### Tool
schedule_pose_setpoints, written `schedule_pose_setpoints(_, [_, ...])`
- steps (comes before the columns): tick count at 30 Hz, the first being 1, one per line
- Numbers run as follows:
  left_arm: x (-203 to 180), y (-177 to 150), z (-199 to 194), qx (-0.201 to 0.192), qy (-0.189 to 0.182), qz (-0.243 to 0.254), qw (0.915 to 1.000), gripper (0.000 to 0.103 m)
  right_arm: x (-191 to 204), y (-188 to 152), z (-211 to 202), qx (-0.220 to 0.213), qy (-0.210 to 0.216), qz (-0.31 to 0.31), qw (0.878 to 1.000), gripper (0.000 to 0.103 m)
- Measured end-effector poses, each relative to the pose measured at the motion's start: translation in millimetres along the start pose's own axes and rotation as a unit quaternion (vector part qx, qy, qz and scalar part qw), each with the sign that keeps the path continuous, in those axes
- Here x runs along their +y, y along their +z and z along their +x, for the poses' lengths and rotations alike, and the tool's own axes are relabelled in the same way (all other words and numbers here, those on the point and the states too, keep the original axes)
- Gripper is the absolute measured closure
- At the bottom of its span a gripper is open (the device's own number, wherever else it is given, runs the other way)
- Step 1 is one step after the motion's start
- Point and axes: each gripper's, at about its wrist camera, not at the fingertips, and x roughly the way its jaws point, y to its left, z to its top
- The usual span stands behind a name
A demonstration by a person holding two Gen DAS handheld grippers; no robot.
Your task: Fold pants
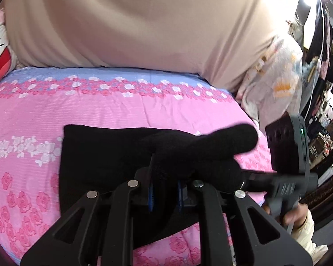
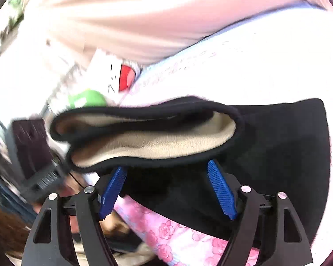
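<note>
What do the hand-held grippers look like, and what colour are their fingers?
Each hand-held gripper has black arms with triangle-shaped holes and round silver bolts. The right hand-held gripper has bright blue ribbed fingers. The left hand-held gripper shows only slivers of the same blue. The person's hand comes out of a cream sleeve.

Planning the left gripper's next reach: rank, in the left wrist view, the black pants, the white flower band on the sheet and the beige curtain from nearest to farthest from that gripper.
1. Black pants: clamped in the left gripper.
2. White flower band: on the sheet, left of the pants.
3. Beige curtain: behind the bed, top of view.
</note>
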Motion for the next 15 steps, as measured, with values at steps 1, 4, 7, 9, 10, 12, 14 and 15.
schedule_pose_setpoints(1, [-0.9, -0.9, 3.2, 0.004, -0.002, -0.003, 1.0, 0.089, -9.3, -0.1, -4.9, -0.001, 0.006, 0.017, 1.0, 0.029])
schedule_pose_setpoints(4, [-7.6, -4.2, 14.5, 0.018, 0.005, 0.002, 0.9998, 0.089, -33.1, -1.5, -12.5, -0.007, 0.038, 0.065, 0.997, 0.029])
schedule_pose_setpoints(7, [-18.4, -0.1, 21.1, 0.022, 0.012, 0.013, 0.9996, 0.089, -39.4, -1.1, -17.1, -0.023, 0.053, 0.078, 0.995, 0.028])
schedule_pose_setpoints(9, [-33.0, 10.4, 20.2, 0.008, 0.018, 0.031, 0.9993, 0.089, -29.3, 3.8, -19.1, -0.028, 0.042, 0.062, 0.997, 0.028])
schedule_pose_setpoints(10, [-37.2, 13.7, 19.5, 0.002, 0.018, 0.036, 0.9992, 0.089, -22.2, 6.2, -24.6, -0.039, 0.031, 0.051, 0.997, 0.028])
schedule_pose_setpoints(12, [-47.4, 18.2, 23.4, -0.001, 0.015, 0.045, 0.9989, 0.083, -17.7, 12.5, -44.9, -0.065, 0.018, 0.035, 0.997, 0.029])
schedule_pose_setpoints(14, [-59.5, 4.4, 48.6, 0.051, 0.0, 0.061, 0.9968, 0.06, -23.0, 20.9, -51.3, -0.082, -0.005, 0.036, 0.996, 0.029])
schedule_pose_setpoints(15, [-64.1, -6.6, 60.3, 0.08, -0.011, 0.072, 0.9941, 0.043, -34.8, 17.7, -62.7, -0.086, -0.022, 0.047, 0.995, 0.027])
